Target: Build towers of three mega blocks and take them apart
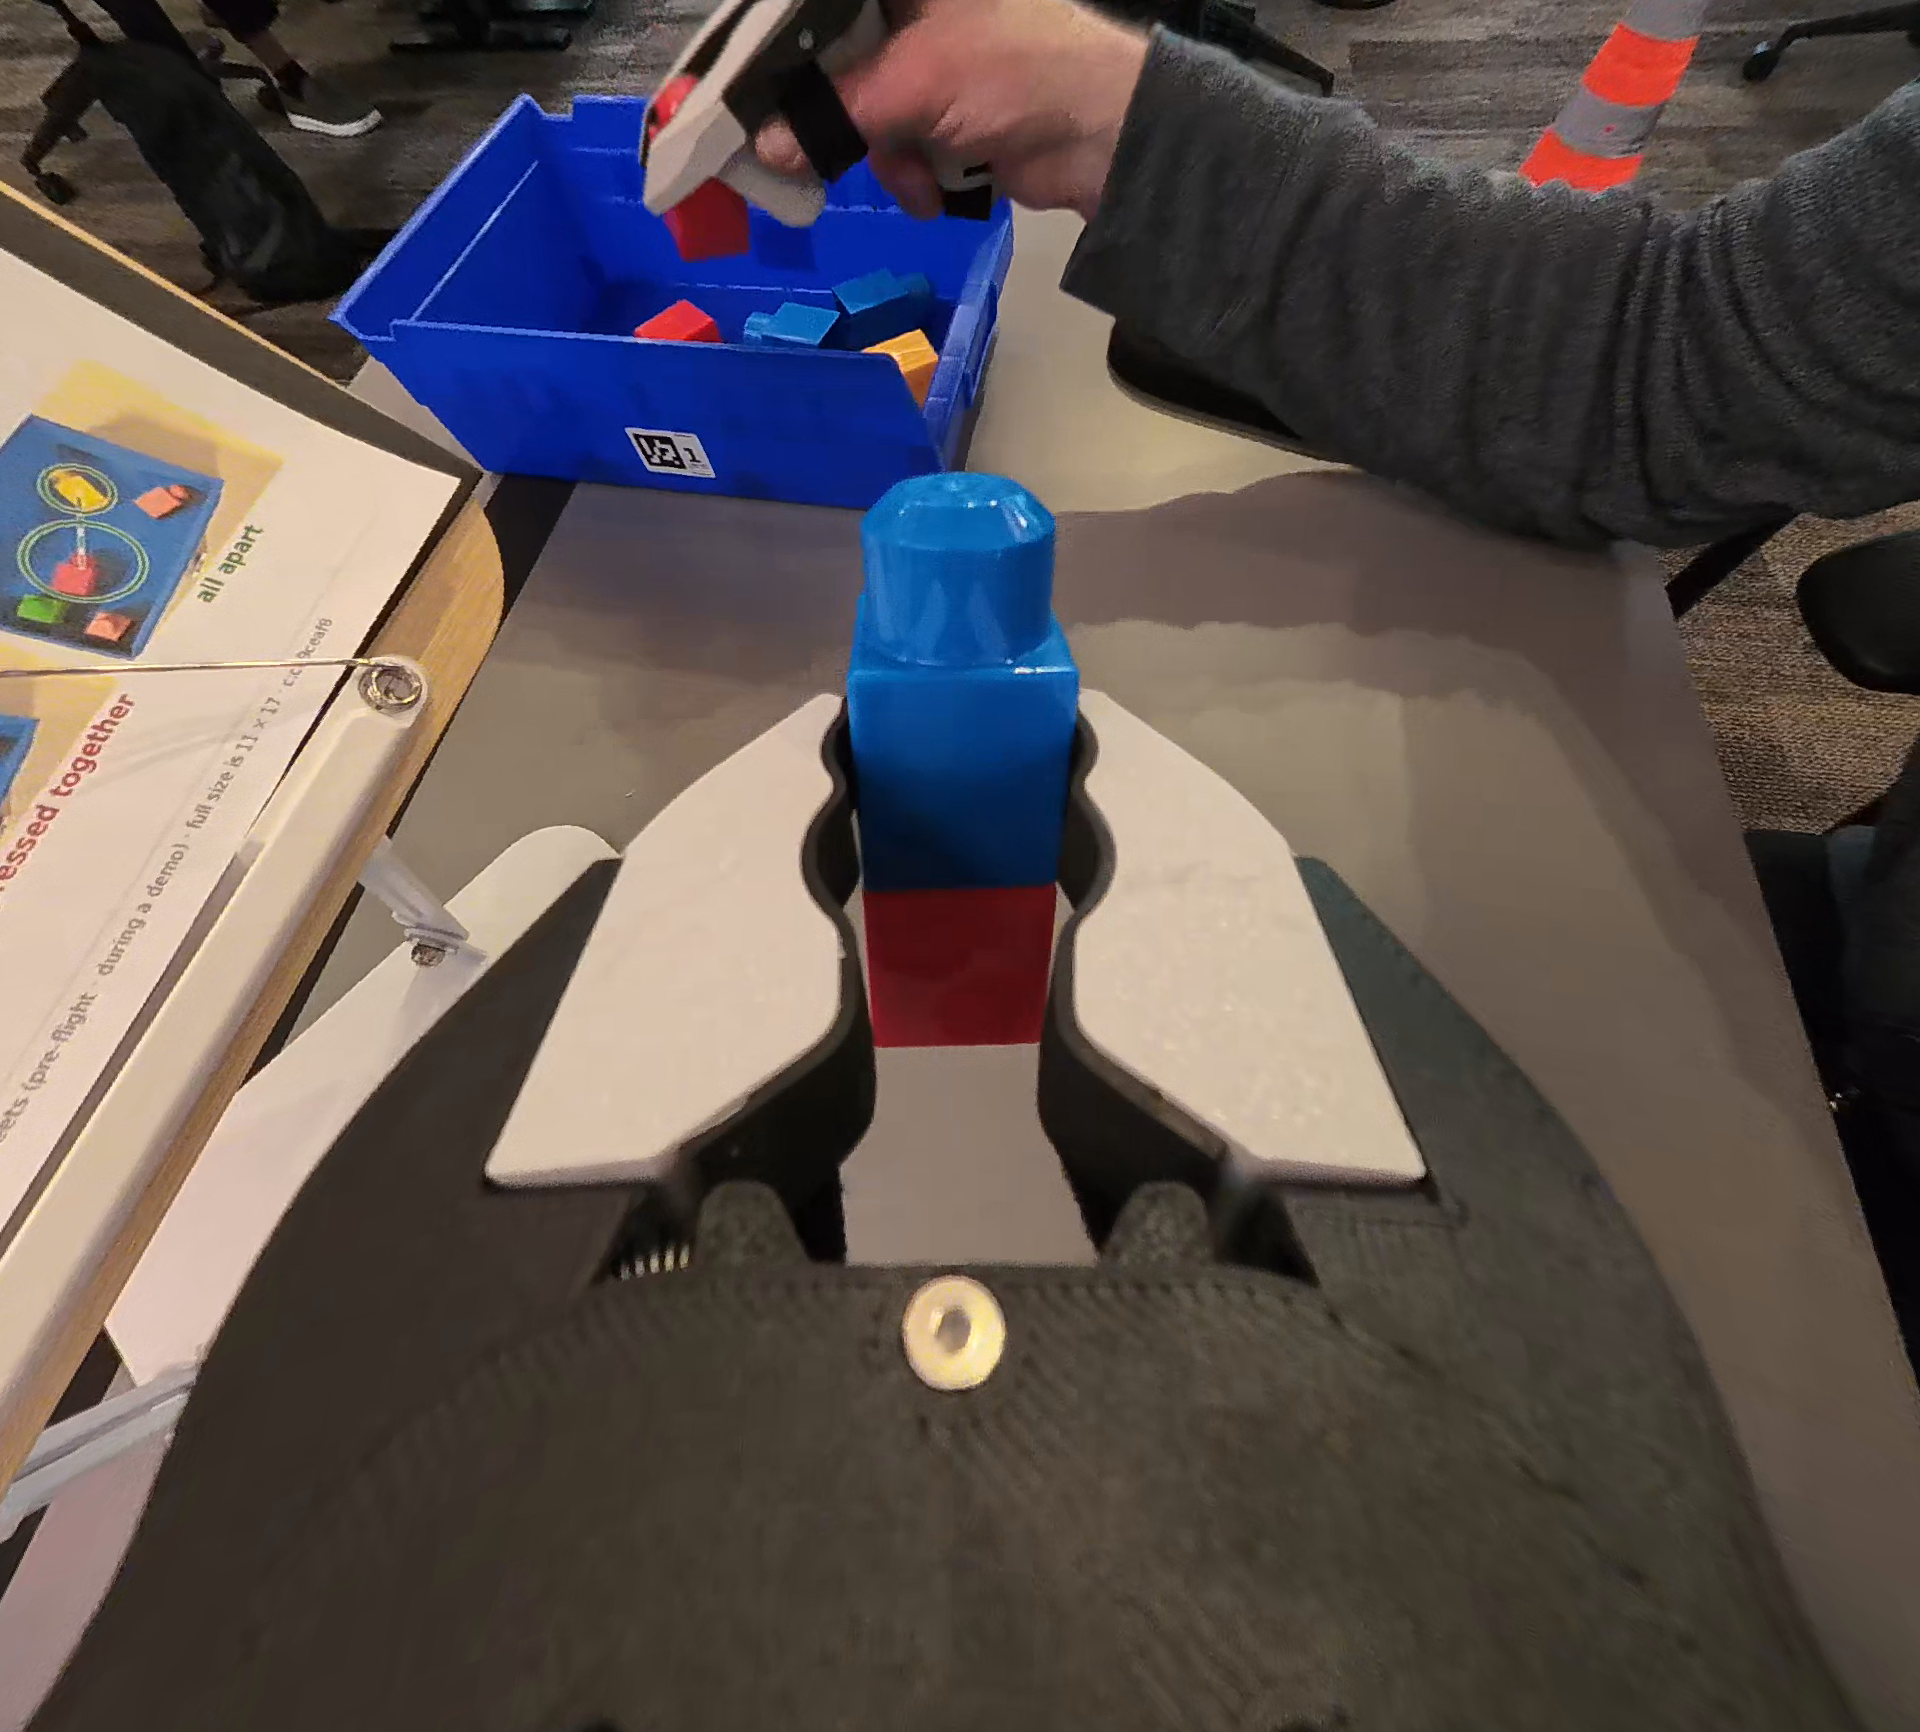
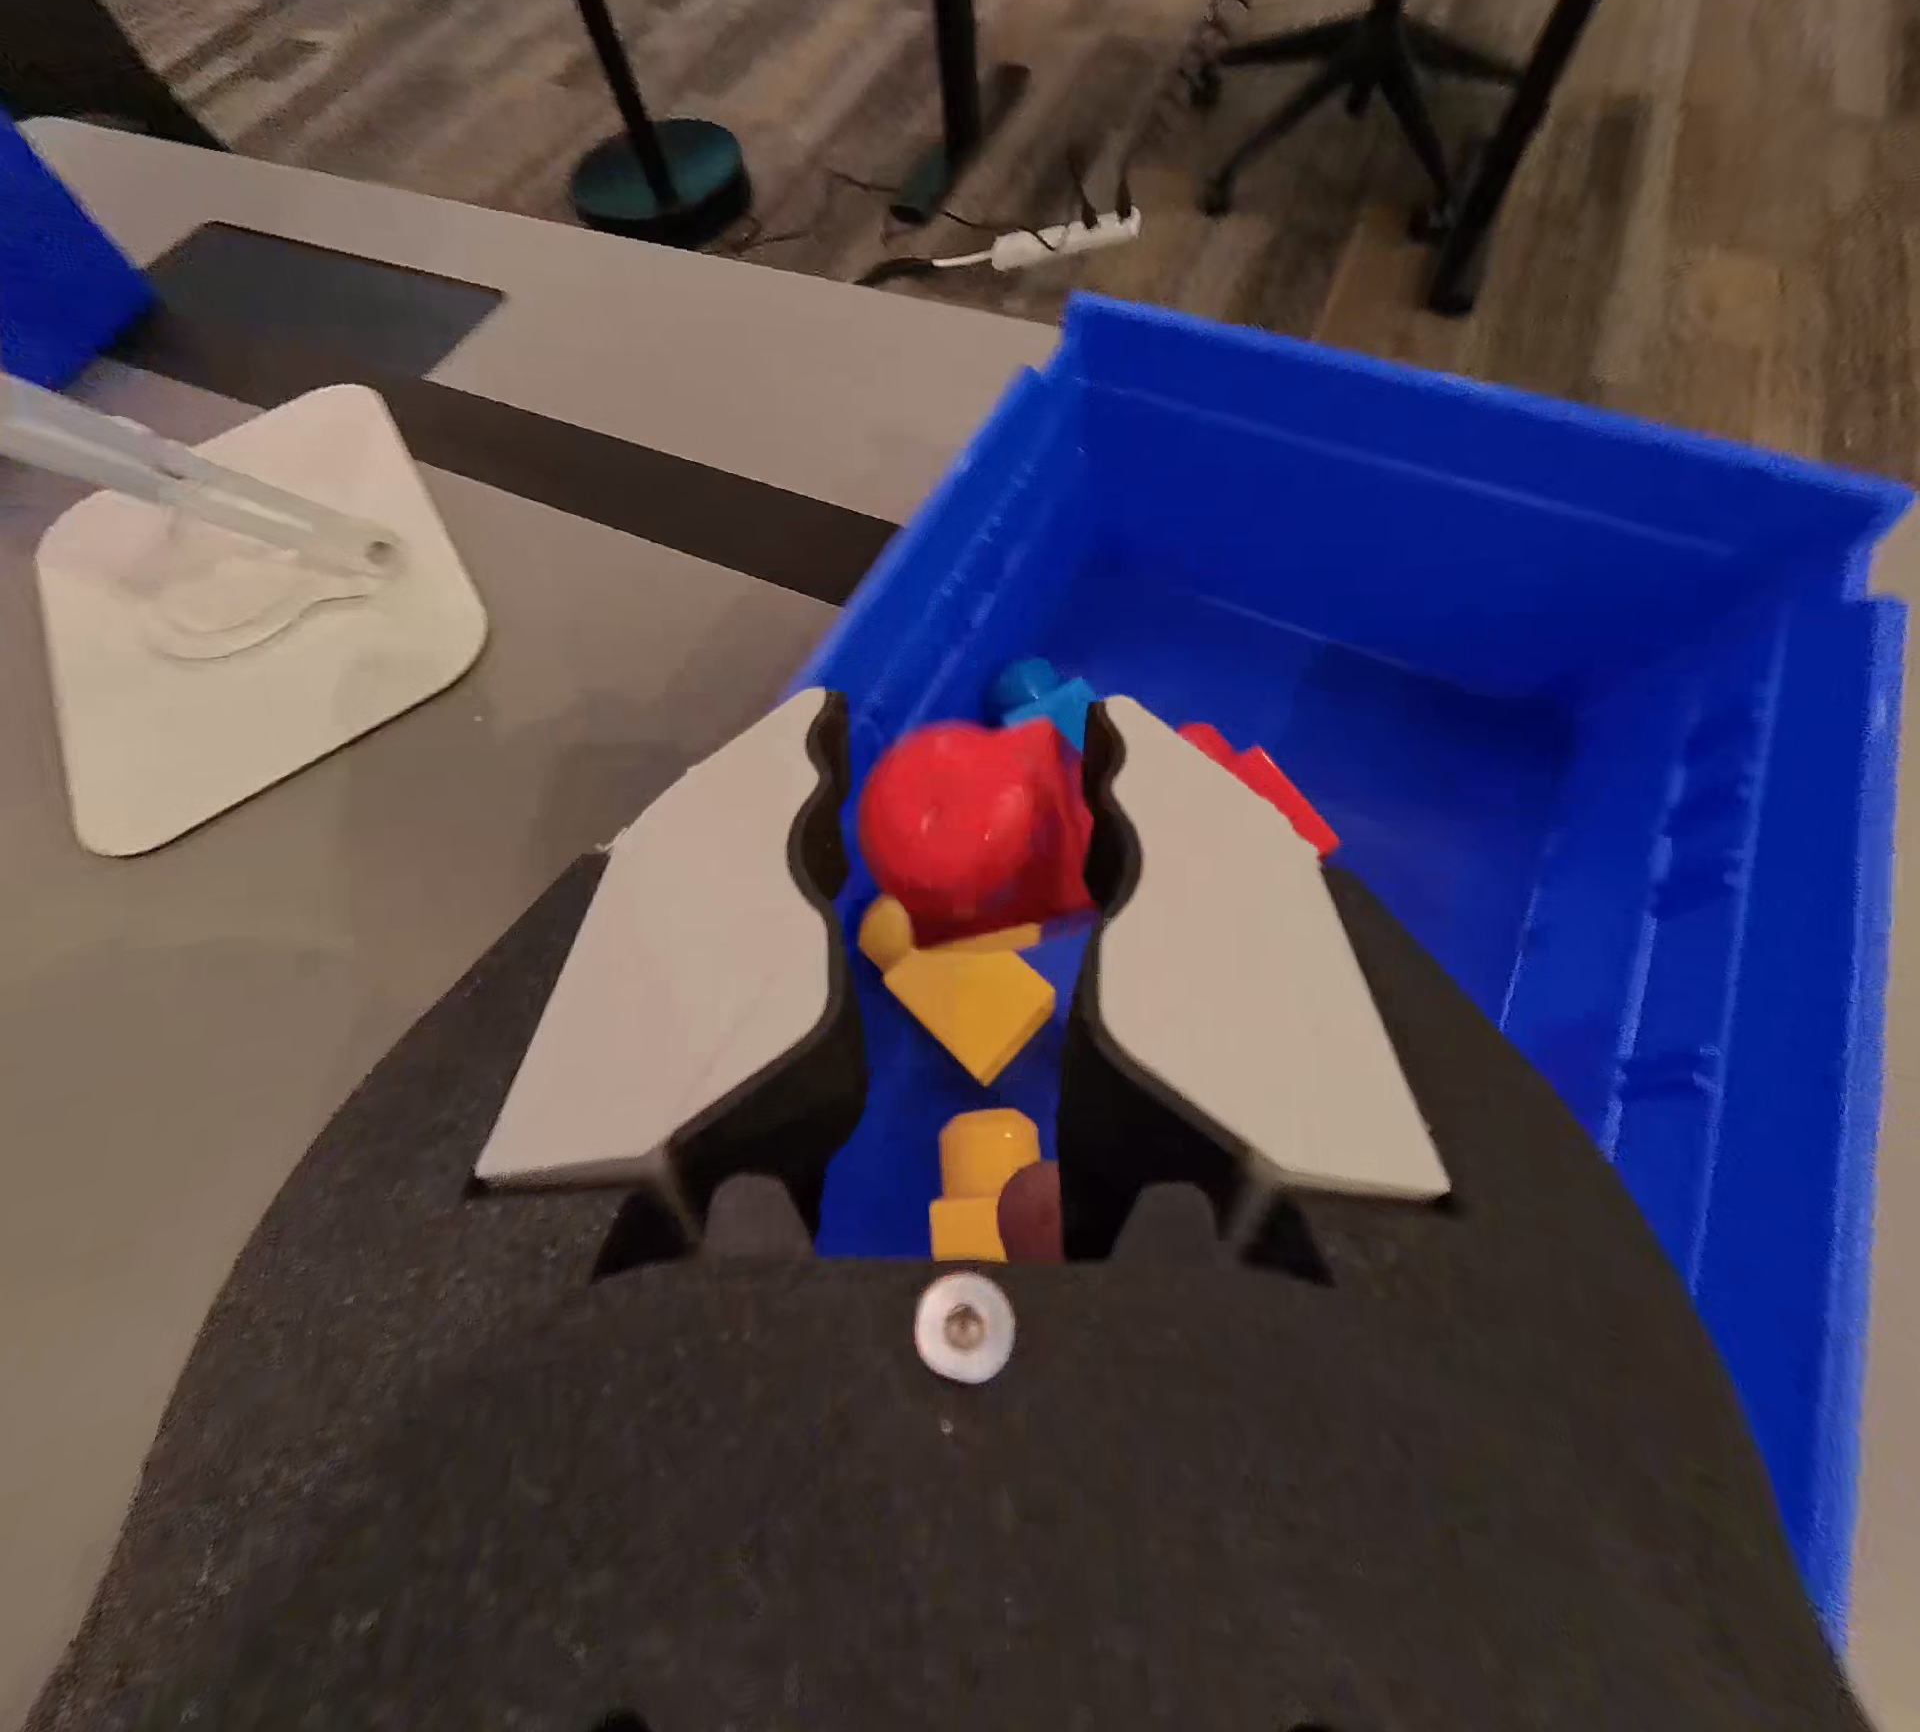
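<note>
The grey counter (image 1: pixel 1299 643) carries a printed instruction sheet (image 1: pixel 156 643) and a blue bin (image 1: pixel 582 394) with a small square code sticker (image 1: pixel 670 451). Left tongs (image 1: pixel 961 809) are clamped on a blue-on-red two-block stack (image 1: pixel 961 799). Right tongs (image 2: pixel 961 809) are clamped on a red block (image 2: pixel 966 830) above the bin's loose blocks (image 1: pixel 831 326).

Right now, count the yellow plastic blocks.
2 yellow plastic blocks, both loose in the blue plastic bin: one tilted, one nearer the camera. Others may be hidden.
</note>
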{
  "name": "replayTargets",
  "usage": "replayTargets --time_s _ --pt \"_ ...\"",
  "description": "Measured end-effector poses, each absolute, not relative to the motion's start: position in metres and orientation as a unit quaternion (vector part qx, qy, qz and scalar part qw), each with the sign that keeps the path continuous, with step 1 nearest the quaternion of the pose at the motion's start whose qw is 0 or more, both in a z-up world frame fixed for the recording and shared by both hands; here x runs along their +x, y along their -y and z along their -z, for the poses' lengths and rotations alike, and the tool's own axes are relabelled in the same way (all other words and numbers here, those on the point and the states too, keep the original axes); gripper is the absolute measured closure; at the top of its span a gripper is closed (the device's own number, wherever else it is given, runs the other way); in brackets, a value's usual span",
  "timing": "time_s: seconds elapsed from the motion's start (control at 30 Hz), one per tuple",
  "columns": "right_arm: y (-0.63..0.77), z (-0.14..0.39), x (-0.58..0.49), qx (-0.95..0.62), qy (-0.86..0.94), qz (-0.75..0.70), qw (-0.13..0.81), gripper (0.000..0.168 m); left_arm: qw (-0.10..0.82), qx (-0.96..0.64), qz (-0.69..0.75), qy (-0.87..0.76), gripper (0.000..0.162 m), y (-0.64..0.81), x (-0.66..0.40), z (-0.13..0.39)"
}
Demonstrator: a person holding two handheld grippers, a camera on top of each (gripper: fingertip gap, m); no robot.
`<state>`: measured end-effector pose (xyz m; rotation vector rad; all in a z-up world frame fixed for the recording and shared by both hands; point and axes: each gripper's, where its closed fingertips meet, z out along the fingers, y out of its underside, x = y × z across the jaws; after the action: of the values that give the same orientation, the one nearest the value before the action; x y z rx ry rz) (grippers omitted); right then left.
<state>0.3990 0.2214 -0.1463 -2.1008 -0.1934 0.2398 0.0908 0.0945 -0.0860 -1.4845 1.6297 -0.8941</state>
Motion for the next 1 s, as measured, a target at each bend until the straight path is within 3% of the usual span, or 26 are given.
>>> replayTargets --time_s 0.1,0.3,0.47,0.63,1.0 --pt "-0.223 0.157 0.412 -0.873 0.056 -0.085 0.476 0.115 0.373 -0.579 0.348 -0.636 0.126 -0.095 0.092 0.086" --pt "-0.218 0.121 0.383 -0.854 0.130 -0.034 0.503 0.112 0.380 -0.582 0.357 -0.624 0.126 -0.098 0.094 0.085" --pt "-0.186 0.062 0.252 -0.743 0.306 -0.202 0.560 0.111 0.390 -0.579 0.368 -0.615 0.126 -0.098 0.098 0.081" --pt "-0.124 0.036 0.140 -0.624 0.446 -0.345 0.541 0.110 0.392 -0.569 0.383 -0.614 0.127 -0.092 0.102 0.077" --pt "-0.093 0.039 0.090 -0.573 0.484 -0.432 0.500 0.121 0.388 -0.561 0.393 -0.617 0.126 -0.088 0.104 0.077"
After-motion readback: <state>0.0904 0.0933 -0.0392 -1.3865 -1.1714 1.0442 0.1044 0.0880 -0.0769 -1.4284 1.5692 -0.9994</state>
